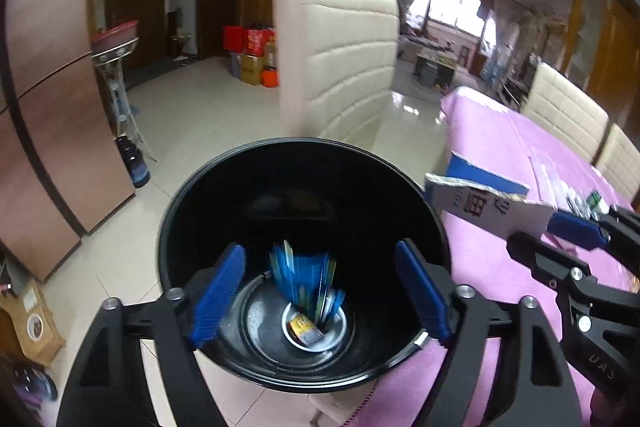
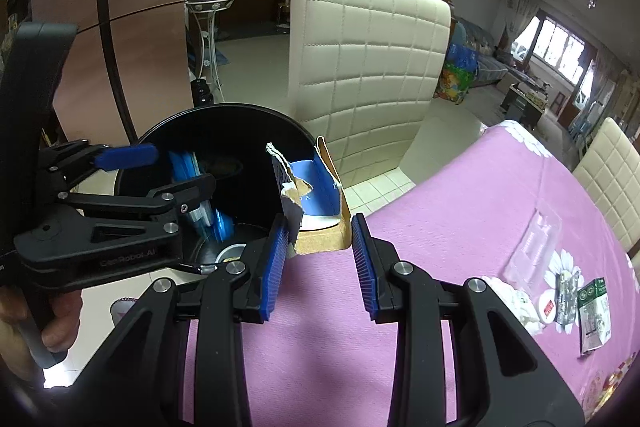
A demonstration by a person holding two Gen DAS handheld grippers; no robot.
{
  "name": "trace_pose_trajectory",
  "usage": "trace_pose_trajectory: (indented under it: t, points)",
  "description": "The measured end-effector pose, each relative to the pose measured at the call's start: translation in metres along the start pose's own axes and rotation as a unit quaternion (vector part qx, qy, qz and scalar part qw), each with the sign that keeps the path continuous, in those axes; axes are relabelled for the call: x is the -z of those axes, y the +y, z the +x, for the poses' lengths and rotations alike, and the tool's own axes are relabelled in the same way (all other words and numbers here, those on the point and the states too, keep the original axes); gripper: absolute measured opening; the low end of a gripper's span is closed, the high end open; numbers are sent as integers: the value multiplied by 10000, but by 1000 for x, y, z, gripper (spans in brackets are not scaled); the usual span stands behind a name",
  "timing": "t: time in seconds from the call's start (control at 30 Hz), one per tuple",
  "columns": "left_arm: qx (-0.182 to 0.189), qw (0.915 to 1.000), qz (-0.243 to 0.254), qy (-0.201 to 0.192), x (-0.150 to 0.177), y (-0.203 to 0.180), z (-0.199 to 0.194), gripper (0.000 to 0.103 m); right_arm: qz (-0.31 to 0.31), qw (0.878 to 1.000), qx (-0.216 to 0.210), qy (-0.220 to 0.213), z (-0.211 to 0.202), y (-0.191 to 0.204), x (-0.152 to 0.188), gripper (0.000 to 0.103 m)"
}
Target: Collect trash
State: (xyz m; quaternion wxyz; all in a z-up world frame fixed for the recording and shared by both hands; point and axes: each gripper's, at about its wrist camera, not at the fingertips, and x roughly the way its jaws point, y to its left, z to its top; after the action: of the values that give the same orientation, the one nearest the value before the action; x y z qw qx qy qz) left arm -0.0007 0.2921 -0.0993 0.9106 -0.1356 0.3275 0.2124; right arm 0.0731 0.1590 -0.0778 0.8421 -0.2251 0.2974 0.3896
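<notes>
Copper-brown fridge at far left, tiled floor beside it. Black bin stands on the floor against the edge of the pink-clothed table.

Left gripper hangs over the bin mouth, jaws spread wide, nothing between the pads. A blue wrapper (blurred) is inside the bin below the jaws; a small white cup lies at the bottom. A hand grips the left handle.

Right gripper, over the table just right of the bin, pinches a torn carton, blue inside with brown card edges. Pads press its lower sides; its top is beside the bin rim.

Cream chair behind the bin. Further right on the cloth: clear plastic tray, green packet, white scraps, well apart from both grippers.
</notes>
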Motion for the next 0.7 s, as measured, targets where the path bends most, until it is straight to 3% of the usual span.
trace_pose_trajectory:
  t: [0.37,0.43,0.47,0.5,0.7]
  points:
    - [-677,9972,-185,-254,2,27,-16,79,-193,9991,-365,-3,10,26,-11,37]
    - [-861,9955,-260,-304,0,34,-19,79,-206,9981,-582,-41,11,29,-14,43]
    - [-926,9947,-308,-327,0,38,-21,79,-174,9982,-568,-101,11,30,-16,64]
    - [-968,9941,-359,-345,-1,42,-23,79,-152,9985,-487,-197,9,31,-16,76]
    - [-802,9955,-406,-313,3,37,-29,79,58,9998,-89,-172,-4,13,-3,74]
